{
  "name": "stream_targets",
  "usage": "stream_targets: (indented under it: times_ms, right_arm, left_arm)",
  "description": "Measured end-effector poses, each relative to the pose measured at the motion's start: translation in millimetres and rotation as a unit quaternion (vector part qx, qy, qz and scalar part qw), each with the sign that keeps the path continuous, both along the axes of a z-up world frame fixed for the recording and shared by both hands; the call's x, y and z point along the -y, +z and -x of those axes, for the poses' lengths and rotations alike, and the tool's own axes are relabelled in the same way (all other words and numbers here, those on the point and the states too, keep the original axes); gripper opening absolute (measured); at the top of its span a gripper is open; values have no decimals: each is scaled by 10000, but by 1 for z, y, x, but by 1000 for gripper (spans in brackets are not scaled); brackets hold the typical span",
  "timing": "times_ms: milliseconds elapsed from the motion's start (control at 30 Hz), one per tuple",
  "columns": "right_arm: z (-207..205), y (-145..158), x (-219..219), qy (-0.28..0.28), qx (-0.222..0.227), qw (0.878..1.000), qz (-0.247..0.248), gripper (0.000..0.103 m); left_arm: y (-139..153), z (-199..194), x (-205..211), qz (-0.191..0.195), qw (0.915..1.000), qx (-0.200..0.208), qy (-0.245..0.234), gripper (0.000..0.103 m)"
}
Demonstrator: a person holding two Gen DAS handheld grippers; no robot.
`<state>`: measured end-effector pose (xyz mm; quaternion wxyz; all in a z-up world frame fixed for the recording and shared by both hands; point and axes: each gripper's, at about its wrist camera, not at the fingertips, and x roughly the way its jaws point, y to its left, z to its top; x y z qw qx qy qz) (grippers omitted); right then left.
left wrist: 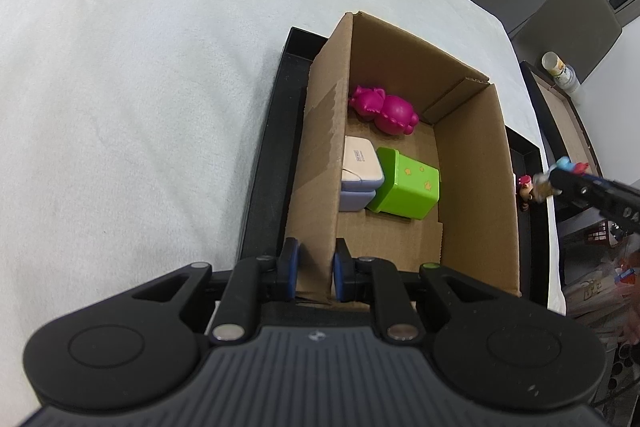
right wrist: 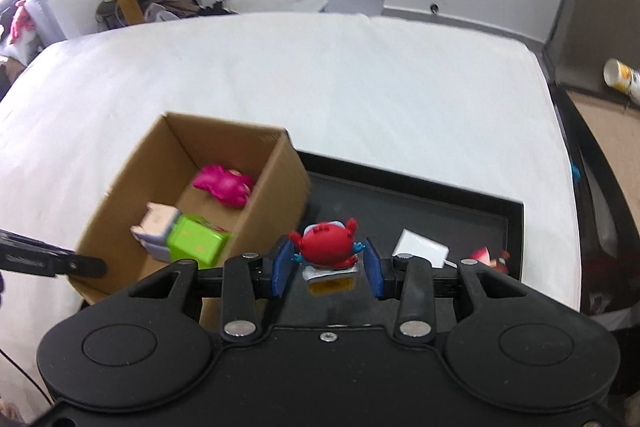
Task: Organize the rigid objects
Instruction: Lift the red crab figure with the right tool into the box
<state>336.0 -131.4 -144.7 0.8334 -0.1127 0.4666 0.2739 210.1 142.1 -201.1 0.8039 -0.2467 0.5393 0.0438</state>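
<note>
The left gripper (left wrist: 315, 269) is clamping the near wall of the cardboard box (left wrist: 472, 163), its blue pads nearly together with the thin wall pinched between them, one pad outside the box and one inside. The box is sitting open-topped in the left part of a black tray (right wrist: 440, 195), which is lying on a white sheet (right wrist: 320, 67) covering the surface. Inside the box, a pink pig toy (left wrist: 384, 110) is lying at the far end, a green cube with yellow marks (left wrist: 406, 187) is resting tilted near the middle, and two pale flat cases (left wrist: 360, 173) are sitting stacked just beside the cube, against the left wall. The right gripper (right wrist: 326, 267) is gripping a red toy figure (right wrist: 326, 245) with small blue hands and a yellowish base; its blue pads are pressing on the figure's sides, so the jaws are standing only as wide as the toy. In the right wrist view the figure is hanging above the tray floor, just to the right of the box and outside it. On the tray to the right, a white block (right wrist: 420, 249) is lying flat, and a small red figure (right wrist: 490, 259) is sitting near the tray's right corner. In the left wrist view the right gripper is showing at the right edge, beyond the box's right wall.
</note>
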Motion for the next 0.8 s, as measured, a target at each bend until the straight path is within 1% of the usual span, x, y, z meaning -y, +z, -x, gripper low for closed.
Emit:
stream_targets:
  times_ms: [167,500,633,800]
  right_arm:
    - [2,15,-17,169,133,9998,-45,38]
    - [1,26,-50,461,263,9986,-49,38]
    - [3,27,-68,610,308,9977,-33,38]
    - [4,17,-93,797,260,9965,41,38]
  left_arm:
    - [0,0,0,-9,10000,8,-10,16]
    - [1,3,2,-23,10000,59,-40,17]
    - [2,3,1,-19,10000,64,-35,17]
    - [2,4,0,10,10000,76,-22,17]
